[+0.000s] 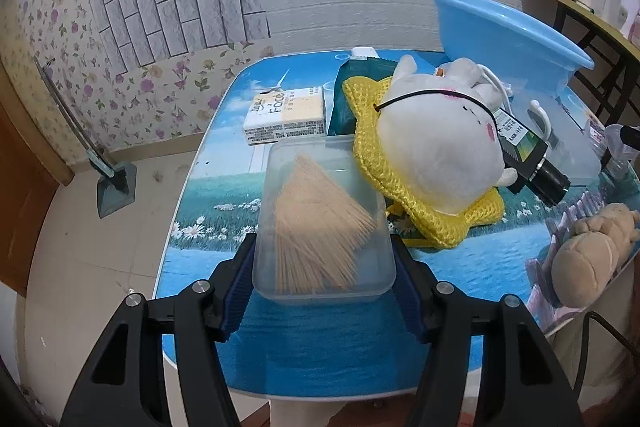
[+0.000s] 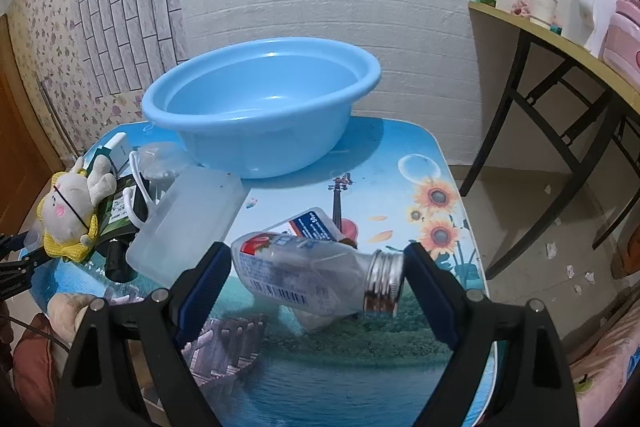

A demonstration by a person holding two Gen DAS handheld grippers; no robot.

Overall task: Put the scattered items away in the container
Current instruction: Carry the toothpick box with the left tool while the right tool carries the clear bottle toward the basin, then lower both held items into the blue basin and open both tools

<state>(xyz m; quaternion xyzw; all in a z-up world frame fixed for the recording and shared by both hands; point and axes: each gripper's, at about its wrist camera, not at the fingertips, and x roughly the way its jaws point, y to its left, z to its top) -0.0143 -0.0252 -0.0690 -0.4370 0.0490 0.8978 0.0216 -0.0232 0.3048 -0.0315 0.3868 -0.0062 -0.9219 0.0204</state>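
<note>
My left gripper [image 1: 324, 263] clamps the toothpick box [image 1: 322, 223]; my right gripper [image 2: 318, 267] gapes around the bottle [image 2: 316, 271] — basin [image 2: 260, 107] at twelve o'clock.

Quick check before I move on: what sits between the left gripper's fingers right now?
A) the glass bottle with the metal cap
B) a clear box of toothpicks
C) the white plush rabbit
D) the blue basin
B: in the left wrist view, the left gripper has one blue pad on each side of the clear box of toothpicks, at its near end.
</note>
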